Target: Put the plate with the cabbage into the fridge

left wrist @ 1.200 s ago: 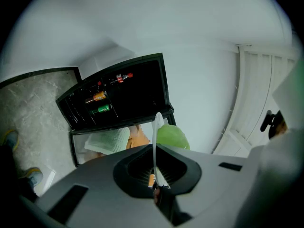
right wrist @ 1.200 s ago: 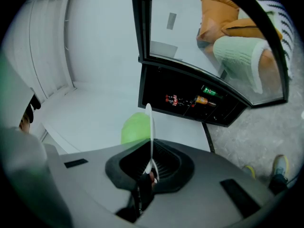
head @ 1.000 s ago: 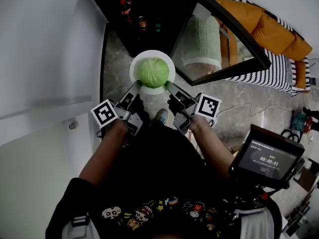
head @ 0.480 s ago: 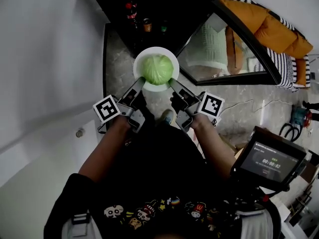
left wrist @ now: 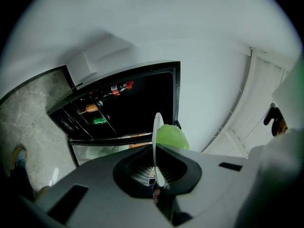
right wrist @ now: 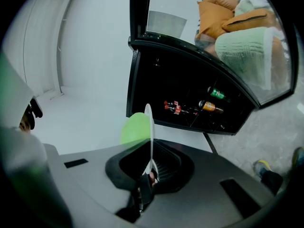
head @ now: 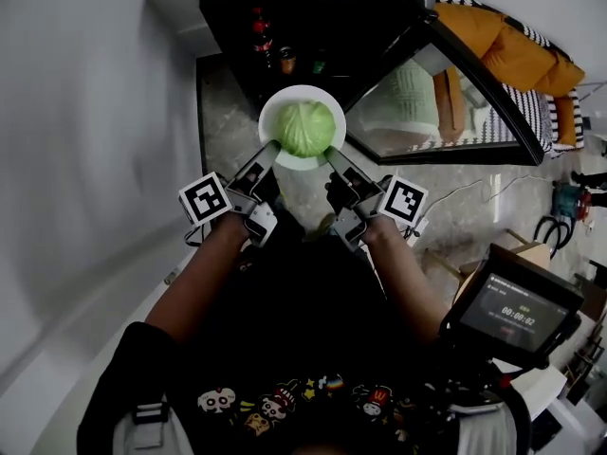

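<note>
Between left claw (head: 269,152) and right claw (head: 333,155), plate (head: 302,92) with cabbage (head: 304,128).

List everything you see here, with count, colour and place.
plate: one, white, held before the fridge
cabbage: one, green, on the plate
fridge: one, black, open, ahead
drinks: at least three, red, orange, green, inside the fridge
fridge door: one, glass, open at right
cushions: several, orange, beyond the door
screen device: one, black, lower right
floor: grey marbled, below
left gripper: one, grey, shut on plate's left rim
right gripper: one, grey, shut on plate's right rim
</note>
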Demonstrator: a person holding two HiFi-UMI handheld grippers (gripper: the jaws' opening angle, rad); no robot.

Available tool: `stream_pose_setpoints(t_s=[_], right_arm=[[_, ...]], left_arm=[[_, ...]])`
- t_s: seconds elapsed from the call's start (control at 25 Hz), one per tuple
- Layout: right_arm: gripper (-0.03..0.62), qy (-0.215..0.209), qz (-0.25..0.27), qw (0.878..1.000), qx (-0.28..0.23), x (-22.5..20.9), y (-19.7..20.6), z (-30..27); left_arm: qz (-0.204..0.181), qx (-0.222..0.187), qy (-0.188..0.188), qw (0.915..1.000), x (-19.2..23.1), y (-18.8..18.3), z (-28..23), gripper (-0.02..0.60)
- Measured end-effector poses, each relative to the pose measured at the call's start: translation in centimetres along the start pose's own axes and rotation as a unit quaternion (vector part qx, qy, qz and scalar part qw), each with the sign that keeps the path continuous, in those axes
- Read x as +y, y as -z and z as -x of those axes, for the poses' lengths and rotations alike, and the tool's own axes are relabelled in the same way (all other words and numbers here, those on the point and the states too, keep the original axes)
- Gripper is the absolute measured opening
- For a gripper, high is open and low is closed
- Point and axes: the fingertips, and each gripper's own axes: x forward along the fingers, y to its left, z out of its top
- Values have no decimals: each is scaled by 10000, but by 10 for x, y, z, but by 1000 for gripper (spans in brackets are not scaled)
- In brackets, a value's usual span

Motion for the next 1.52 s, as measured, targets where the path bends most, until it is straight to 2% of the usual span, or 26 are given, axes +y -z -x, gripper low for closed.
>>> stream_pose_setpoints(t_s=[0.4, 0.6, 0.84, 1.0, 1.24, 1.36, 1.52], right_arm=[[18, 156, 91, 9996, -194, 0, -1, 2], [18, 196, -2, 9997, -113, -5, -1, 2], [18, 246, -97, 9994, 201, -19, 2, 0], [18, 122, -104, 9991, 394, -15, 0, -5], [20, 100, -319, 9976, 614, -8, 2, -8], [18, 165, -426, 9977, 493, -7, 2, -5], [18, 316, -283, 9990, 137, 4, -1, 2]], left_arm=[[85, 170, 135, 9997, 0, 0, -4, 8], [160, 119, 0, 9998, 6, 1, -3, 8], [204, -180, -306, 9992, 18, 5, 2, 8], [159, -414, -366, 9983, 12, 2, 3, 8], [153, -650, -693, 9954, 7, 2, 12, 8], [100, -618, -776, 9950, 5, 2, 13, 8], [189, -513, -559, 9969, -5, 2, 12, 8]])
